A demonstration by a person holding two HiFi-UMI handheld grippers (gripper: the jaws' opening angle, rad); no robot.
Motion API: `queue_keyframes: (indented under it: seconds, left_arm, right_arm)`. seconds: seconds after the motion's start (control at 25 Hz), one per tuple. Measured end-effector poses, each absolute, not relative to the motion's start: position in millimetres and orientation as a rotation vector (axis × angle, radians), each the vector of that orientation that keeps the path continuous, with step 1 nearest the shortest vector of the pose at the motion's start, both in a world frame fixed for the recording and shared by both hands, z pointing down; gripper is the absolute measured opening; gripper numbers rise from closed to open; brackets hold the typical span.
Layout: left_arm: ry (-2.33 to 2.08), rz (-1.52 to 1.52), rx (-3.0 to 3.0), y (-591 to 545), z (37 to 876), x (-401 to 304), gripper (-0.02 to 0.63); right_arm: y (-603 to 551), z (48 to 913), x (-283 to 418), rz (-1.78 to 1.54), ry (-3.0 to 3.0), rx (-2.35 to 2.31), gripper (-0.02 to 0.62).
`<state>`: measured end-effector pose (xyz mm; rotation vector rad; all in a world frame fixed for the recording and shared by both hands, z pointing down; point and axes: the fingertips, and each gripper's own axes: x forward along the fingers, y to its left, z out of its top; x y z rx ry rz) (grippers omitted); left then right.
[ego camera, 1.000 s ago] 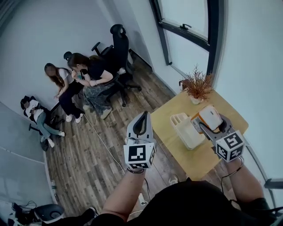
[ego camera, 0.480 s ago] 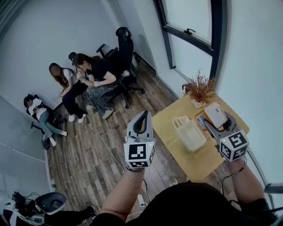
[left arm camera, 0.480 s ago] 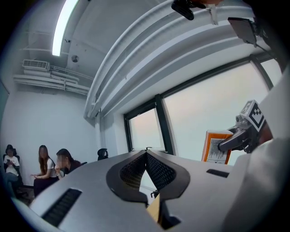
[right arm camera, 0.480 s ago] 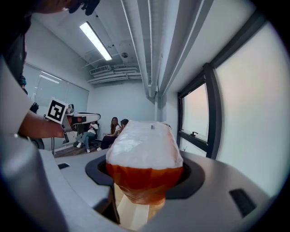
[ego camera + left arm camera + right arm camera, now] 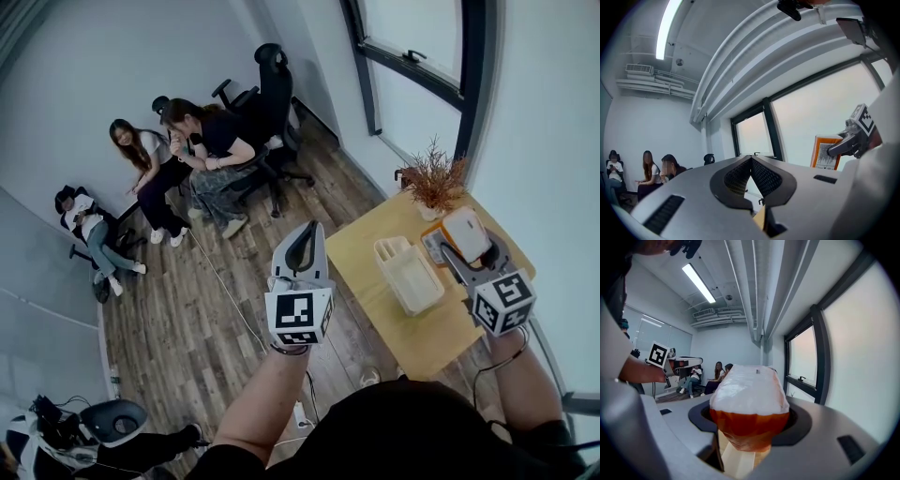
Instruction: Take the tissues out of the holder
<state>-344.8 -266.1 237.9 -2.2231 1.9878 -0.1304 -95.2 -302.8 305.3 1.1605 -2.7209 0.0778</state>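
A tissue pack, white on top with orange sides, is clamped in my right gripper above the right part of the wooden table. In the right gripper view the pack fills the space between the jaws of the right gripper. The white tissue holder stands on the table to the left of the pack, apart from it. My left gripper hangs over the floor left of the table, shut and holding nothing. In the left gripper view the left gripper has its pads touching at the tip.
A dried plant in a pot stands at the table's far end by the window. Three people sit at the back left near office chairs. A cable runs over the wooden floor.
The right gripper has carried the tissue pack slightly up and away from the holder. The head view has shifted a little. The left gripper stays shut in much the same place.
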Motion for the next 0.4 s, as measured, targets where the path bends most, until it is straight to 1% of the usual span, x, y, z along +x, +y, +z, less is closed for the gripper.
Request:
queue_keyframes:
  seconds: [0.4]
  left_arm:
    - [2.015, -0.127, -2.212, -266.9, 245.7, -347.7, 0.005]
  right_arm:
    - [-307.4, 314.7, -101.0, 0.089, -2.72, 1.143, 0.288]
